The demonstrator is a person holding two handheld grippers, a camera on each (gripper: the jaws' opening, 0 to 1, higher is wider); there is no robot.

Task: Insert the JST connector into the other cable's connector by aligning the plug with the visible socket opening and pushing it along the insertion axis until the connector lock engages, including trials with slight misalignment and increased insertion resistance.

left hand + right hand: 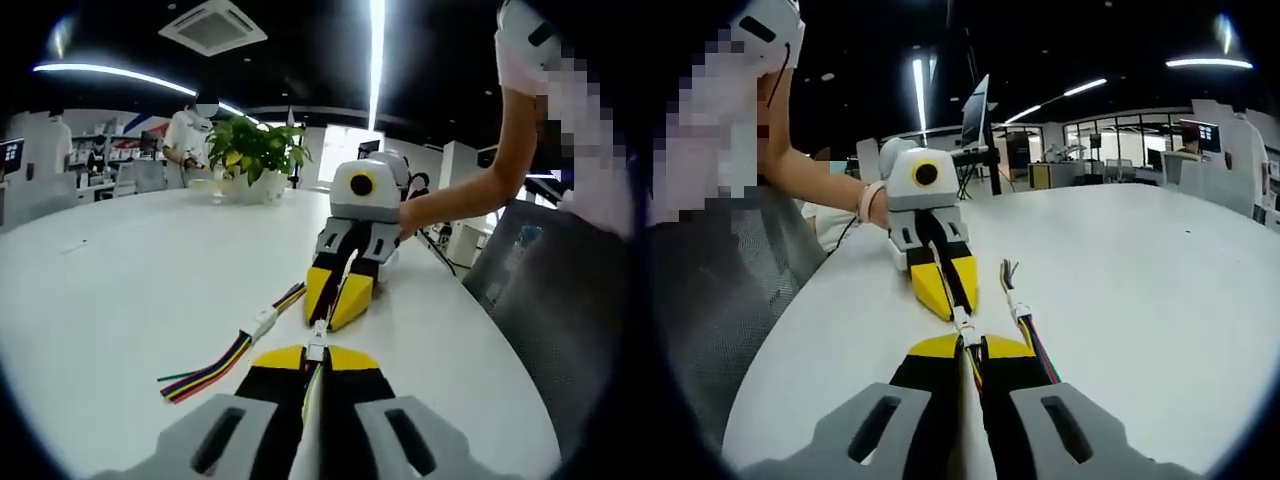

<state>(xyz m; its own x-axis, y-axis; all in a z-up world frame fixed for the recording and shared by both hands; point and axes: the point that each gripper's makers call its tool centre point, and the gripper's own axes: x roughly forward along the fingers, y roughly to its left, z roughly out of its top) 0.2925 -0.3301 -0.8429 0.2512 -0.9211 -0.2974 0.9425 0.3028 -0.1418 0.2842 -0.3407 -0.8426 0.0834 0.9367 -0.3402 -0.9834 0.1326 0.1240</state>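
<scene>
An open-plan office under long ceiling lights surrounds a broad white table (130, 270), where a potted plant (255, 155) stands at the upper centre of the left gripper view and a person in white bends over a desk behind it. A monitor on a stand (975, 115) rises at the upper centre of the right gripper view.

At the bottom centre of the left gripper view, the left gripper (316, 357) has its yellow-tipped jaws pressed together on a cable whose small white JST connector (318, 338) pokes out just past the tips. Facing it from the centre of the frame, the right gripper (337, 303) is likewise pinched on the other cable's connector (321, 324), the two white pieces meeting tip to tip between the grippers; whether they are locked together cannot be told. The right gripper view shows the same meeting from the other side, its own jaws at the bottom centre and the opposing gripper at centre.

A spare multicoloured ribbon cable (215, 367) with a white connector lies on the table at lower left of the left gripper view.

A person's bare forearm (470, 190) reaches in from the right.
</scene>
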